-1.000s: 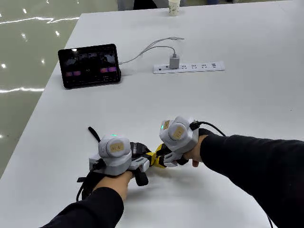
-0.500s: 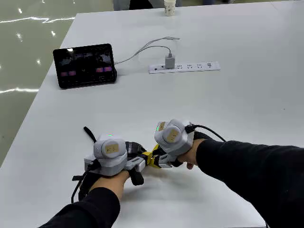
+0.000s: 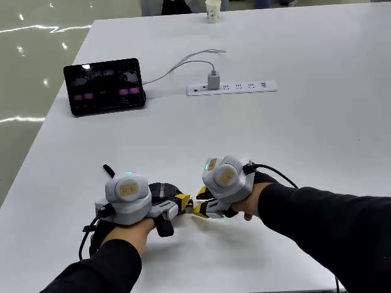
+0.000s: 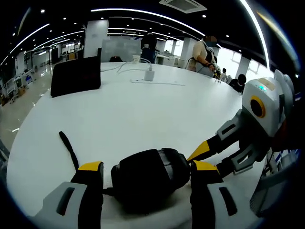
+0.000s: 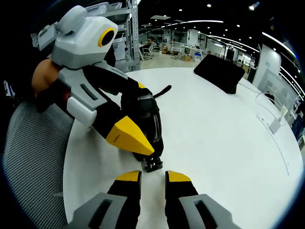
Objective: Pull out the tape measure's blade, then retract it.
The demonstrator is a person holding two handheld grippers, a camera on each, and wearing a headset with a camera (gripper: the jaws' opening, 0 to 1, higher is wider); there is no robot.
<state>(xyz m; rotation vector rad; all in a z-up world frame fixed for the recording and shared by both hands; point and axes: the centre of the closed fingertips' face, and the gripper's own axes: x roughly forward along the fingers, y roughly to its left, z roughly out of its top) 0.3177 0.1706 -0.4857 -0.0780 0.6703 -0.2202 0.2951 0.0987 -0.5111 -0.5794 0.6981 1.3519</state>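
Tape measure [image 3: 160,190] on table [image 3: 275,134] between left gripper [image 4: 147,168], right gripper [image 5: 152,175]; tablet [image 3: 104,85] behind.

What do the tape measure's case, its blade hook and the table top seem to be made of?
The tape measure: the case is probably black plastic with a matt, perhaps rubbery, skin; it shows dull highlights only. The blade hook: seemingly metal, dark grey, but too small to be sure. The table: smooth white laminate or painted board, with a faint, even sheen.

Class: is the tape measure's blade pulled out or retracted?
Retracted: the hook sits at the mouth of the tape measure; no blade length shows.
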